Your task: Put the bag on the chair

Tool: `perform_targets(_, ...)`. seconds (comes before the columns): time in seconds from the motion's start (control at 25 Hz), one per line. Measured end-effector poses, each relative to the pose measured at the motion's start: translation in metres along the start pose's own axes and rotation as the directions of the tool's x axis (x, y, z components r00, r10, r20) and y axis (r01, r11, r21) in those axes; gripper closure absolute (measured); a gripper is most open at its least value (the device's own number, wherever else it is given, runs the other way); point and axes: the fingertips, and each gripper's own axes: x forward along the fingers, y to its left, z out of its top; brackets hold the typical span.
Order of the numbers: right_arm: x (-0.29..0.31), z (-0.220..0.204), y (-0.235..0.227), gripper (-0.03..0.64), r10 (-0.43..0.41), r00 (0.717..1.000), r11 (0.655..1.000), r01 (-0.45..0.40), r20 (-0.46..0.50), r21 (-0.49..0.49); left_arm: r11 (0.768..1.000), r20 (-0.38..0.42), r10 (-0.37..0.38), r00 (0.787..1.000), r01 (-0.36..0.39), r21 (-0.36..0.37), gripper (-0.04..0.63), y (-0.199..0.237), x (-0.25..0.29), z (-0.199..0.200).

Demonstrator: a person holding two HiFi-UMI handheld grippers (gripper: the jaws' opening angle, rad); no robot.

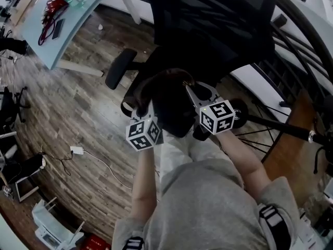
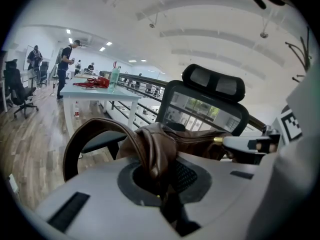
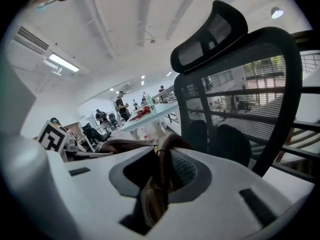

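1. The black mesh chair point(image 1: 208, 30) fills the head view from 12 to 2 o'clock. Its seat faces the person, and one armrest point(image 1: 119, 69) sticks out toward 10 o'clock.
2. A pale table point(image 1: 78, 22) stands at 10 to 11 o'clock, well apart from the chair, on the wood-plank floor point(image 1: 78, 119).
3. The brown leather bag point(image 1: 169, 100) hangs at the centre of the head view, at the chair's 6 o'clock, just in front of the seat edge. It is carried between the two grippers, and whether it touches the seat cannot be told.
4. The left gripper point(image 1: 141, 109) sits at the bag's 8 o'clock. In the left gripper view its jaws are pressed together on a bunched fold of the bag's leather point(image 2: 152, 154). The rest of the bag spreads toward 2 o'clock in front of the chair back point(image 2: 205, 111).
5. The right gripper point(image 1: 196, 91) is at the bag's 3 o'clock. In the right gripper view its jaws pinch the bag's edge point(image 3: 159, 181) near a small gold fitting, with the chair back point(image 3: 240, 94) looming at 2 o'clock.
6. The bag's strap point(image 2: 75, 144) arches free at 9 o'clock in the left gripper view.
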Motion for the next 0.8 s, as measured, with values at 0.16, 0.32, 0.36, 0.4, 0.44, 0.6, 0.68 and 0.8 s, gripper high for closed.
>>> perform_targets(0.16,0.015,-0.021,-0.016,0.552,-0.042,0.999,0.999,0.042,-0.02,0.022,0.999,-0.052,-0.022,0.998,0.023,0.025,0.577,0.007,0.022,-0.018)
perform_targets(0.32,0.034,-0.041,-0.03,0.552,-0.081,0.996,0.995,0.083,-0.04,0.048,0.999,-0.093,-0.029,0.995,0.031,0.028,0.577,0.018,0.044,-0.036)
perform_targets(0.36,0.039,-0.046,-0.033,0.552,-0.088,0.995,0.995,0.09,-0.044,0.052,0.999,-0.103,-0.029,0.994,0.032,0.027,0.577,0.02,0.05,-0.04)
perform_targets(0.4,0.044,-0.051,-0.036,0.552,-0.095,0.994,0.994,0.097,-0.05,0.054,0.999,-0.113,-0.03,0.993,0.033,0.028,0.577,0.023,0.056,-0.045)
perform_targets(0.44,0.048,-0.056,-0.04,0.552,-0.102,0.993,0.993,0.105,-0.055,0.056,0.999,-0.123,-0.03,0.992,0.034,0.03,0.577,0.025,0.061,-0.049)
perform_targets(0.6,0.063,-0.078,-0.055,0.552,-0.124,0.989,0.99,0.129,-0.081,0.054,0.999,-0.163,-0.03,0.986,0.036,0.036,0.577,0.033,0.085,-0.067)
perform_targets(0.68,0.071,-0.088,-0.063,0.552,-0.137,0.986,0.988,0.143,-0.1,0.057,0.999,-0.184,-0.029,0.983,0.037,0.039,0.577,0.037,0.096,-0.075)
perform_targets(0.8,0.079,-0.101,-0.072,0.552,-0.157,0.98,0.984,0.166,-0.125,0.069,0.998,-0.212,-0.031,0.977,0.04,0.041,0.577,0.042,0.11,-0.086)
